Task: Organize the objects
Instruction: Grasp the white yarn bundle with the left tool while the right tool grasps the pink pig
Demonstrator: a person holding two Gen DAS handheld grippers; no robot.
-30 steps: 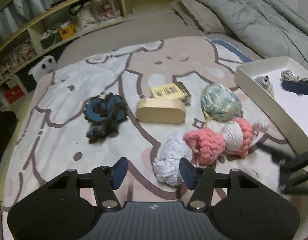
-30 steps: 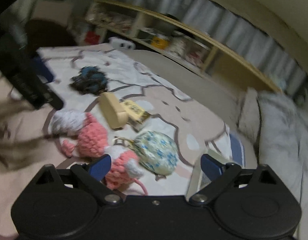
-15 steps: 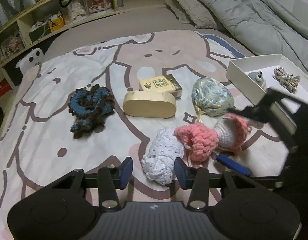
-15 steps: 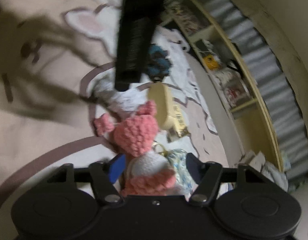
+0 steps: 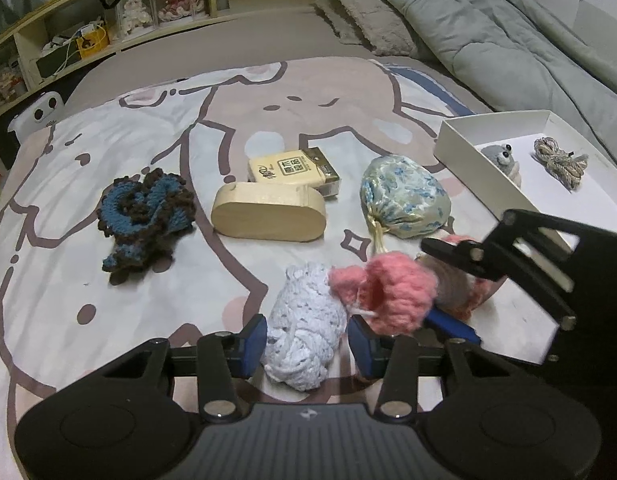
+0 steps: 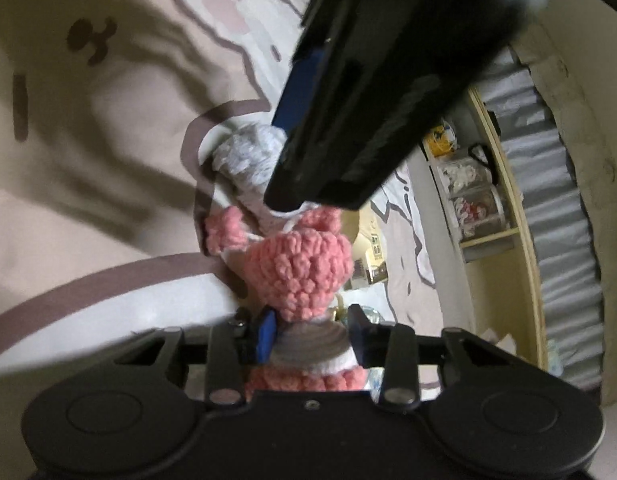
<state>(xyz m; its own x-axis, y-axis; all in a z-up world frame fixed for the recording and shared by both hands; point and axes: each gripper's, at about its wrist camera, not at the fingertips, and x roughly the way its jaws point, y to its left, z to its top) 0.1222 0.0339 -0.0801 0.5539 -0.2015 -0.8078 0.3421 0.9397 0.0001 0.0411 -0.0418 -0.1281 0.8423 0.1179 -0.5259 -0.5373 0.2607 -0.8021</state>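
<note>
A pink crochet doll (image 5: 392,288) lies on the printed bed cover, touching a white crochet bundle (image 5: 304,332). My right gripper (image 6: 311,334) has its fingers around the doll's (image 6: 298,268) pale body, closed against it. In the left wrist view the right gripper (image 5: 452,284) comes in from the right over the doll. My left gripper (image 5: 306,338) is open, its blue pads on either side of the white bundle. A white tray (image 5: 484,168) at the right holds a grey toy (image 5: 500,158) and a rope coil (image 5: 560,160).
On the cover lie a blue-brown crochet piece (image 5: 144,216), an oval wooden box (image 5: 268,216), a yellow packet (image 5: 292,170) and a floral pouch (image 5: 404,196). A grey duvet (image 5: 508,32) is at the back right, shelves (image 5: 108,36) at the back left.
My right gripper has closed in around the pink doll's body. My left gripper has moved forward so the white bundle now sits between its fingers.
</note>
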